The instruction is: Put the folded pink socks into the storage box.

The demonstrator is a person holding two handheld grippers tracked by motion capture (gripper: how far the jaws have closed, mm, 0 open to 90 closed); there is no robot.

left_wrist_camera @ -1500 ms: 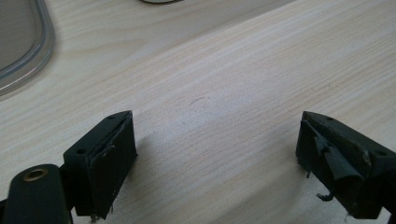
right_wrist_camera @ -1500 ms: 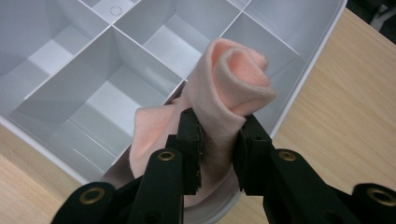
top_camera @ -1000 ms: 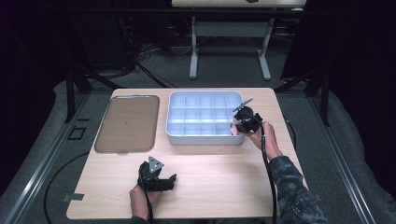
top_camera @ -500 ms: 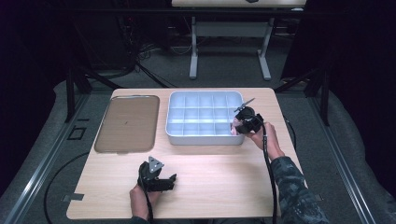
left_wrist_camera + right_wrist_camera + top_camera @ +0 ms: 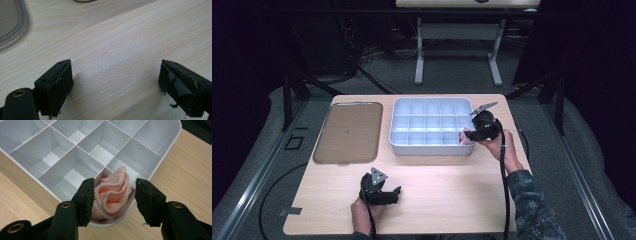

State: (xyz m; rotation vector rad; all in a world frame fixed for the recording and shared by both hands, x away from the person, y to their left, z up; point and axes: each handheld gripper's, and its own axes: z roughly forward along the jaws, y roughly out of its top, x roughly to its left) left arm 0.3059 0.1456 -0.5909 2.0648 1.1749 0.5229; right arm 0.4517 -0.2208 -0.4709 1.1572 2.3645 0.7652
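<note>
A folded pink cloth [image 5: 113, 192] sits bunched in the near right corner compartment of the white divided tray [image 5: 172, 142]. My right gripper [image 5: 115, 183] hovers just above it. Its jaws have just been opening and now stand on either side of the cloth without pinching it. In the high view the right gripper [image 5: 469, 134] is at the tray's [image 5: 430, 148] near right corner, with the cloth [image 5: 467, 141] just below it. My left gripper [image 5: 396, 195] rests low over the table's front, open with only bare wood between its jaws [image 5: 116, 62].
A brown flat lid [image 5: 347, 131] lies left of the tray; its rounded edge [image 5: 15, 30] shows in the left gripper view. The tray's other compartments look bare. Light wood tabletop [image 5: 452, 185] spreads between the two hands.
The right gripper has lifted slightly at the tray's near right corner. The left hand and gripper have kept still.
</note>
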